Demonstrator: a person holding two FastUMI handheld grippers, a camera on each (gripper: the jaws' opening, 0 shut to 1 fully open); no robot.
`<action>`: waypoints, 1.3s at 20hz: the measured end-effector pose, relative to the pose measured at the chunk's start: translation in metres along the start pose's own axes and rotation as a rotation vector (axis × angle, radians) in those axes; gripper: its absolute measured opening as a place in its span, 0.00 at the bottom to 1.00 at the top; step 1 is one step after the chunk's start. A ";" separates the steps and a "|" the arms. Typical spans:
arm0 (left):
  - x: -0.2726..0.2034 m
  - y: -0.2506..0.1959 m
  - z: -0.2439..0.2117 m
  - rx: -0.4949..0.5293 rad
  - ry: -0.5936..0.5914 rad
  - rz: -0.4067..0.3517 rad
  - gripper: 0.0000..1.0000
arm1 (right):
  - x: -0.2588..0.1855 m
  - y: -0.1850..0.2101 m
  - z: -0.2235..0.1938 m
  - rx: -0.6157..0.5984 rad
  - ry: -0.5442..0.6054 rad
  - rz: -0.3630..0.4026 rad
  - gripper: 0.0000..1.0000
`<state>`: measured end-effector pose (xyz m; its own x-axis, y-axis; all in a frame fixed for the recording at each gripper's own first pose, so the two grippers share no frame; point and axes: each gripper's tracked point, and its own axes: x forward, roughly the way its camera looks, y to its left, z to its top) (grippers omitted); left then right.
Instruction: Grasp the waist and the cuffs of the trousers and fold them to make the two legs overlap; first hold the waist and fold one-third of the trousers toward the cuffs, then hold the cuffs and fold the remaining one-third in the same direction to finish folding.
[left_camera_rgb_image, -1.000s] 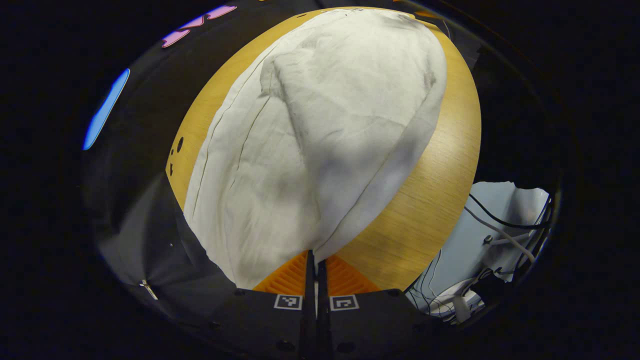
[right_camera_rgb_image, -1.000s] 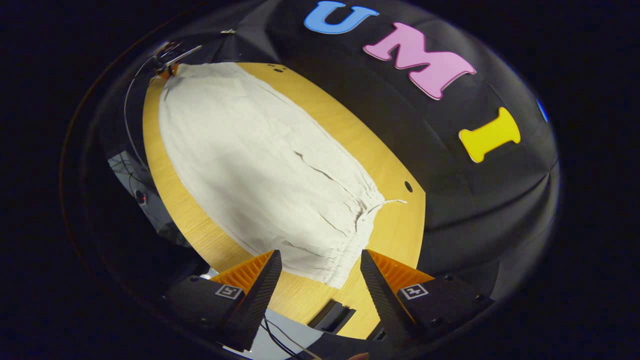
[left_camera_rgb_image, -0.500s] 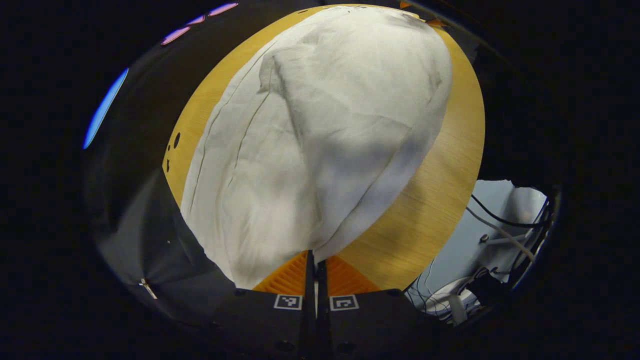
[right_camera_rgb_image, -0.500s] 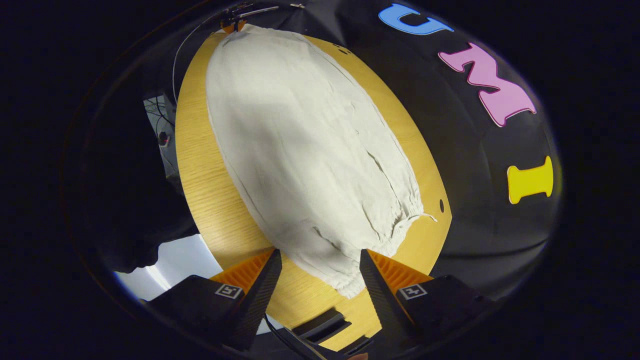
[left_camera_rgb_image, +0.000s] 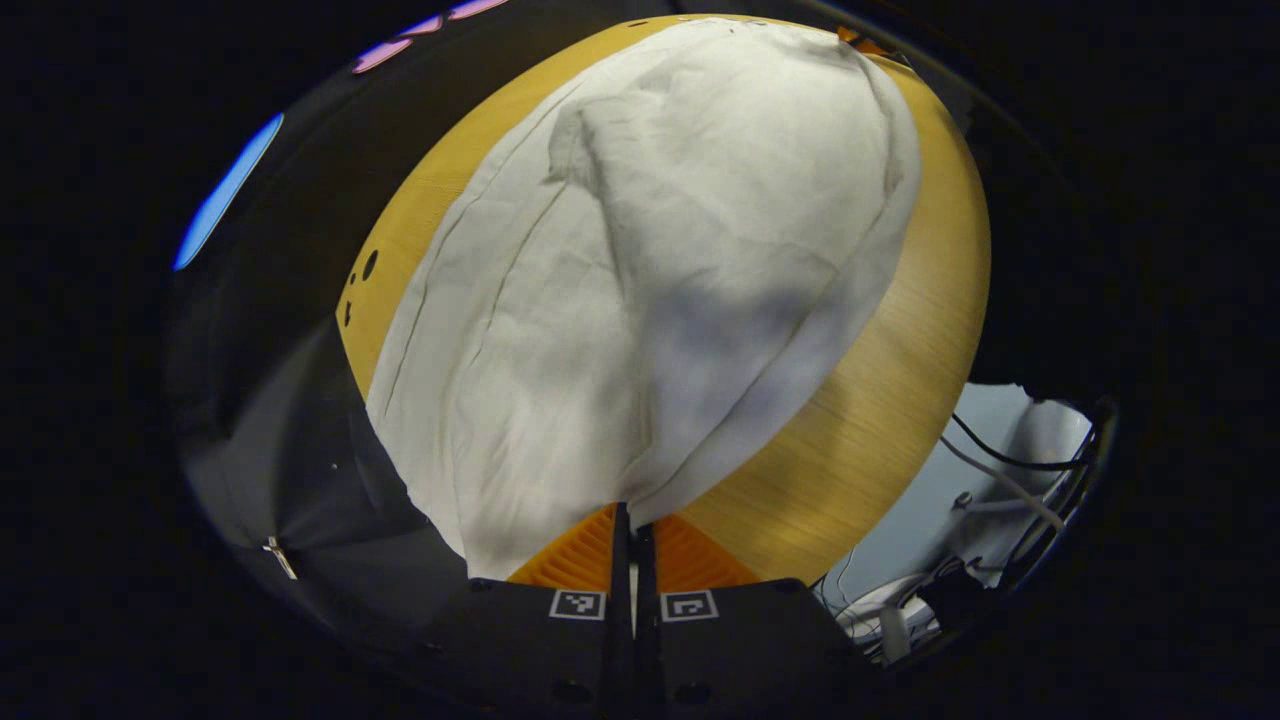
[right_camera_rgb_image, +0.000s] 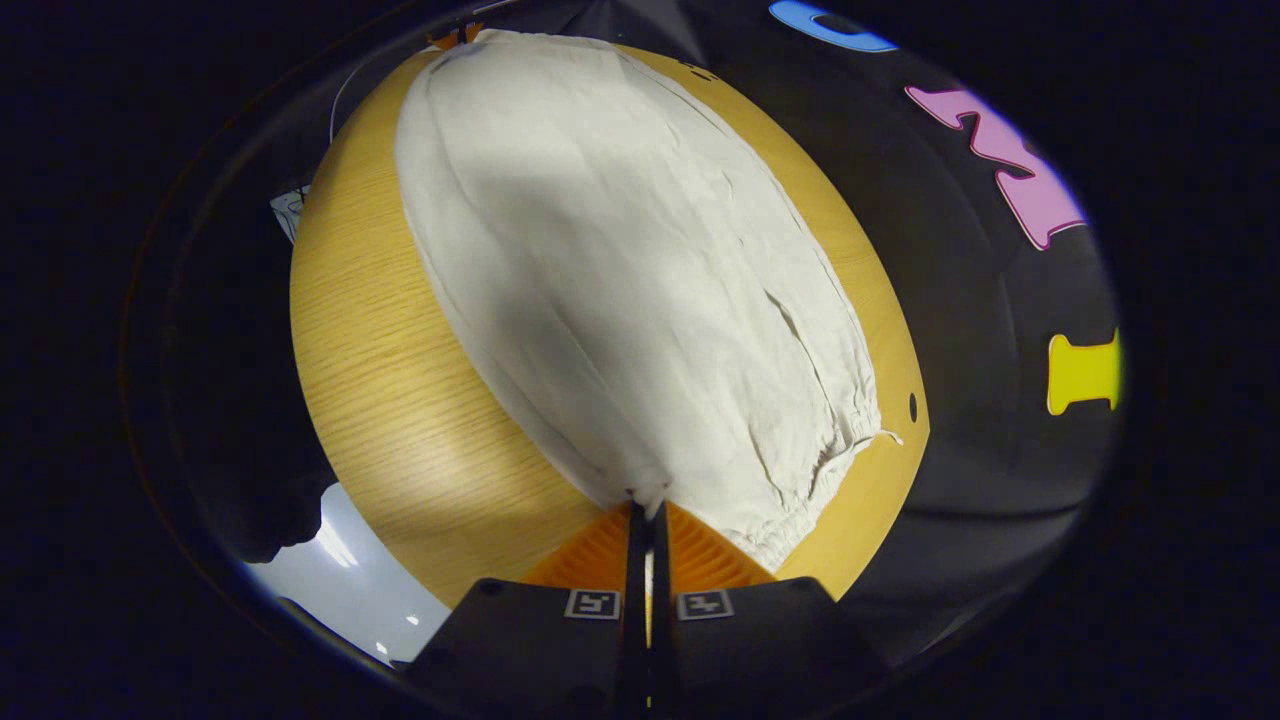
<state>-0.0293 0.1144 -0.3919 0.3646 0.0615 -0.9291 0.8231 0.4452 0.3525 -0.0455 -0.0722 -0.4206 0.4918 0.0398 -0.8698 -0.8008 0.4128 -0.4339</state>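
Pale off-white trousers (left_camera_rgb_image: 650, 260) lie stretched lengthwise on a wooden table (left_camera_rgb_image: 880, 380). My left gripper (left_camera_rgb_image: 632, 520) is shut on the near edge of the cuff end, with the cloth running away from its fingers. In the right gripper view the trousers (right_camera_rgb_image: 620, 260) reach from the far end to the gathered waist (right_camera_rgb_image: 830, 470), where a drawstring (right_camera_rgb_image: 888, 436) sticks out. My right gripper (right_camera_rgb_image: 645, 515) is shut on the near corner of the waist. A fold ridge runs along the cloth in the left gripper view.
Bare table top (right_camera_rgb_image: 380, 380) lies on the near side of the trousers. Small holes (left_camera_rgb_image: 368, 265) mark the table by the black cloth wall. Cables (left_camera_rgb_image: 1000, 470) and a pale floor show beyond the table's edge.
My right gripper, open around the waist edge before, has come in and shut on the waist corner. The left gripper stays shut on the cuff end and has barely shifted.
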 end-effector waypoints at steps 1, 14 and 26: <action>0.000 0.001 0.003 -0.032 -0.013 0.012 0.06 | -0.003 -0.002 0.001 0.030 0.001 0.002 0.05; -0.017 0.087 0.058 -0.363 -0.160 0.135 0.06 | -0.040 -0.108 0.074 0.488 -0.206 -0.209 0.05; 0.029 0.162 0.093 -0.538 -0.138 0.168 0.06 | 0.010 -0.202 0.111 0.763 -0.278 -0.241 0.05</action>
<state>0.1547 0.1054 -0.3516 0.5543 0.0693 -0.8295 0.4253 0.8331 0.3538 0.1589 -0.0537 -0.3156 0.7652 0.0532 -0.6416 -0.2626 0.9357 -0.2357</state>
